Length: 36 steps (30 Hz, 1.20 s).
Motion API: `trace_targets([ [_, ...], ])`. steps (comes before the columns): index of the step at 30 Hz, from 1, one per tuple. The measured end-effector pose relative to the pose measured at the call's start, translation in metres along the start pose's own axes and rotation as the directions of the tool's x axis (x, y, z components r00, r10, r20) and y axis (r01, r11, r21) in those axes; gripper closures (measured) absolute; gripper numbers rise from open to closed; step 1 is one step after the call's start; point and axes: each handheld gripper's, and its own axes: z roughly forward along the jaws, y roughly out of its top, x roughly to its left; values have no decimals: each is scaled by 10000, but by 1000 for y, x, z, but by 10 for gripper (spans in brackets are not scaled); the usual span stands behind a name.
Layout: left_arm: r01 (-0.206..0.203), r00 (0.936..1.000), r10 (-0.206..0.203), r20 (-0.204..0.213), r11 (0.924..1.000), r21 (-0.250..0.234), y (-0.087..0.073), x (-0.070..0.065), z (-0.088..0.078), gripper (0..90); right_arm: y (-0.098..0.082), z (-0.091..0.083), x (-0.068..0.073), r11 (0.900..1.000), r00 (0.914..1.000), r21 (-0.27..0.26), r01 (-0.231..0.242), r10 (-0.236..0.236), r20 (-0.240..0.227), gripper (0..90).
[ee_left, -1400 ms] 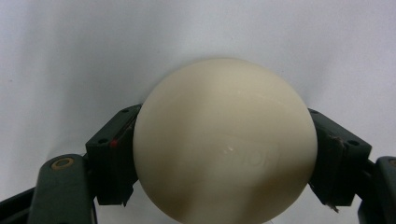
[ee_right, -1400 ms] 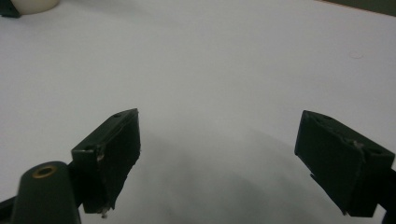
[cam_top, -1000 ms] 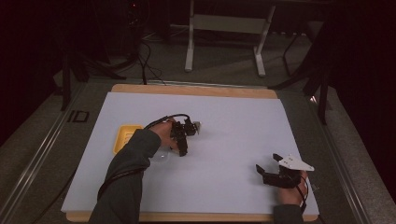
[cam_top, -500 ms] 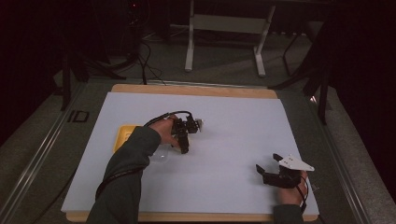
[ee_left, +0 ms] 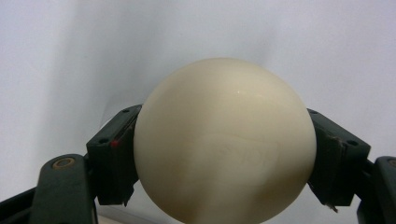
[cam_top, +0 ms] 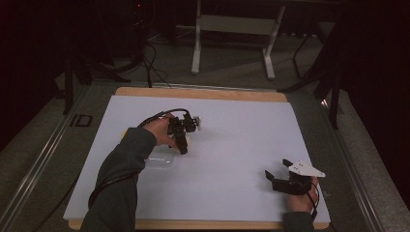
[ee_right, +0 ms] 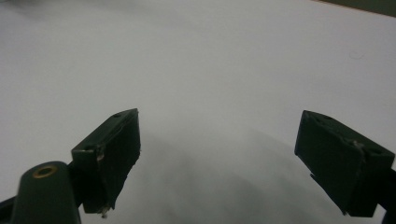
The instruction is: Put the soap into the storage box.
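cream ball (ee_left: 224, 140), black claw (ee_left: 224, 154), white table sheet (cam_top: 241, 135)

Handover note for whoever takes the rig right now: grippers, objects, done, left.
Left gripper: jaws shut on a cream-white smooth ball, held over the white table sheet.
Right gripper: jaws open, nothing between them, resting near the sheet's front right corner.
A clear plastic tray lies on the sheet beside the left forearm.
Done: ball is gripped.
Left: probably setting the ball down somewhere; which spot cannot be told.
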Motion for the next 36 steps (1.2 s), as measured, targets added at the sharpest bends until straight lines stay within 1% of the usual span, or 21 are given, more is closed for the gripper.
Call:
trace_targets([
  [6,163,9999,-163,-47,9998,-124,-8,4,-7,232,0,0,0,10000,10000,-2,-4,4,1,142],
  [8,163,9999,-163,-47,9998,-124,-8,4,-7,232,0,0,0,10000,10000,1,2,-2,1,142],
  [11,184,9998,-184,-44,9998,-44,-12,4,-9,232,0,0,0,10000,10000,-4,-6,6,-1,142],
  [19,283,9996,-283,-32,9996,-69,-17,7,-13,232,0,0,0,10000,10000,3,8,-8,8,142],
  [24,361,9993,-362,-72,9992,-179,-22,8,-17,232,0,0,0,10000,10000,0,13,-13,10,142],
  [26,493,9987,-496,-75,9983,-326,-25,10,-21,232,0,0,0,10000,10000,15,16,-16,7,142],
  [28,538,9985,-542,-101,9978,-377,-27,12,-24,232,0,0,0,10000,10000,28,26,-26,4,142],
  [36,638,9977,-644,-198,9975,-310,-34,14,-27,232,0,0,0,10000,10000,38,19,-19,3,142],
])
